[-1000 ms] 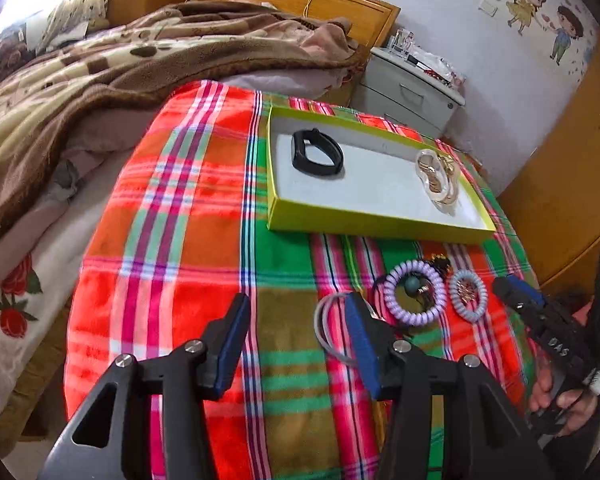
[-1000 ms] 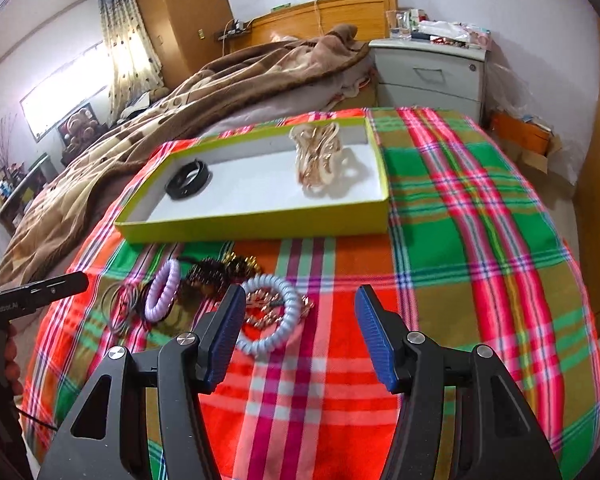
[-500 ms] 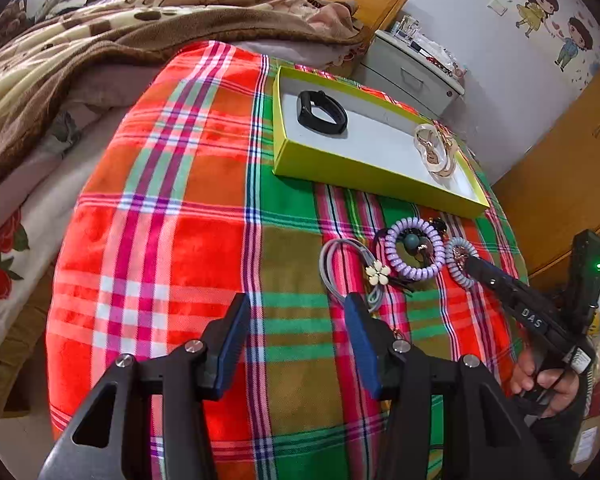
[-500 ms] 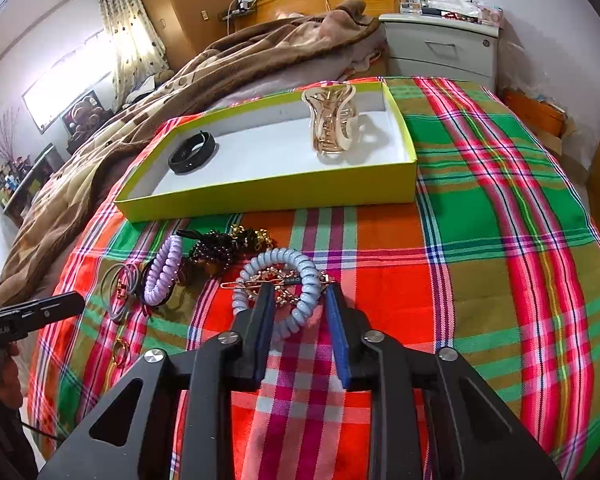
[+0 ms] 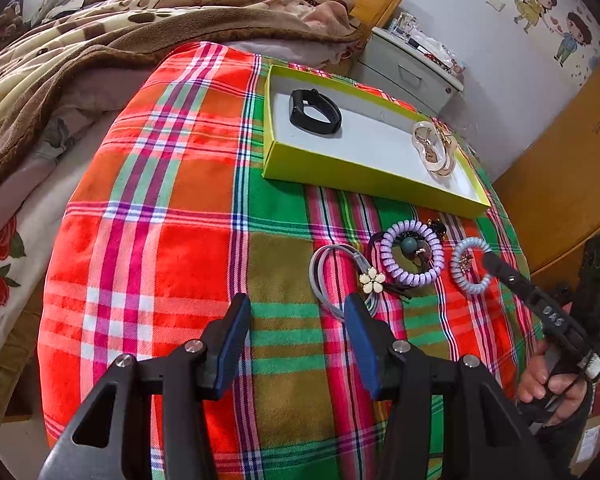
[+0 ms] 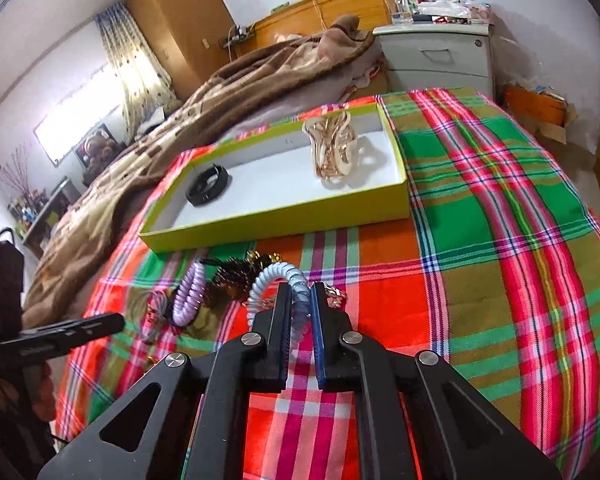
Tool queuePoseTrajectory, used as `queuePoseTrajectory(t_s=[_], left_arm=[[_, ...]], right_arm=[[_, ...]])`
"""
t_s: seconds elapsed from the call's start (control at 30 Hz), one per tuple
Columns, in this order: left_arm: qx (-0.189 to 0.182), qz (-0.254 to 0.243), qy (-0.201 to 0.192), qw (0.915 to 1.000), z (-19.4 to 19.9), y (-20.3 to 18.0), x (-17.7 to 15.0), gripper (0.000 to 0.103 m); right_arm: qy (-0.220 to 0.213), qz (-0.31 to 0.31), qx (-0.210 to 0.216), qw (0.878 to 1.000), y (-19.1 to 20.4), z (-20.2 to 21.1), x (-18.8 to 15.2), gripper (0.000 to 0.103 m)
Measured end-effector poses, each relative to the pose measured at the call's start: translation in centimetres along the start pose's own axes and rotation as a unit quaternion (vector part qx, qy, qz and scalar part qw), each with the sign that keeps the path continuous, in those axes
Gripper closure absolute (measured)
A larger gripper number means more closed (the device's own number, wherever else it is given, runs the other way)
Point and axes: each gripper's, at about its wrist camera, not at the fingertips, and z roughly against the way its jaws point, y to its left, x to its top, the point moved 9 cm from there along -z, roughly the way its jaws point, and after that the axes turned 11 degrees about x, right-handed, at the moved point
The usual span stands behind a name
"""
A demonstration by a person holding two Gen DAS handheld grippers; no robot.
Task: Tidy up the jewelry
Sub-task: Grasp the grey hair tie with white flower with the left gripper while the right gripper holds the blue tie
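A pale blue coil hair tie (image 6: pixel 268 276) sits between the pads of my right gripper (image 6: pixel 301 292), whose jaws are closing and pressing on its near side. To its left lie a lilac coil tie (image 6: pixel 190 296), a dark spiky clip (image 6: pixel 236 276) and grey elastics. The left wrist view shows the same row: grey elastic with a cream flower (image 5: pixel 372 282), lilac tie (image 5: pixel 388 264), blue tie (image 5: pixel 456 268) under the right gripper (image 5: pixel 490 260). My left gripper (image 5: pixel 297 304) hangs open and empty over the cloth, just short of the grey elastic. Behind, a yellow-green box (image 5: pixel 364 168) holds a black band (image 5: pixel 314 112) and a gold claw clip (image 5: pixel 434 148).
A red, green and pink plaid cloth (image 5: pixel 160 240) covers the rounded bed end and drops off at its edges. A brown blanket (image 5: pixel 100 32) is heaped behind the box. A grey nightstand (image 6: pixel 436 60) stands by the wall, and a cardboard box (image 6: pixel 536 108) sits on the floor at right.
My right gripper went from wide open to shut on the pale blue coil tie, moving in over it. The left gripper stayed open and drew back slightly from the grey elastic.
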Motion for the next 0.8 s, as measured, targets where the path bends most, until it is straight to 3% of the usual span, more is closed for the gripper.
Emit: queuePoseTrajectory(t_s=[0.1,0.37,0.47,0.8], left_arm=[[-0.002,-0.006,0.000,1.0000,-0.2,-0.4,0.2,0.053],[0.041,-0.043,-0.004,0.9982,-1.2,-1.4,0.7,0.053],[0.030,-0.043,-0.003,0.9986,-1.2,-1.8,0.9,0.054],[0.106,-0.092,-0.024,0.9899,-1.8,-1.9,1.3,0.078]], right_arm=[[-0.010,-0.003,0.008,1.000,0.2,0.7,0.3,0.093],[-0.038,-0.015,0.017,0.999,0.2,2.6,0.8,0.093],[-0.047,-0.020,0.022,0.998,0.0,3.2,0.9,0.093],[-0.067,-0.051,0.058,0.995,-0.4,4.1,1.1,0.093]])
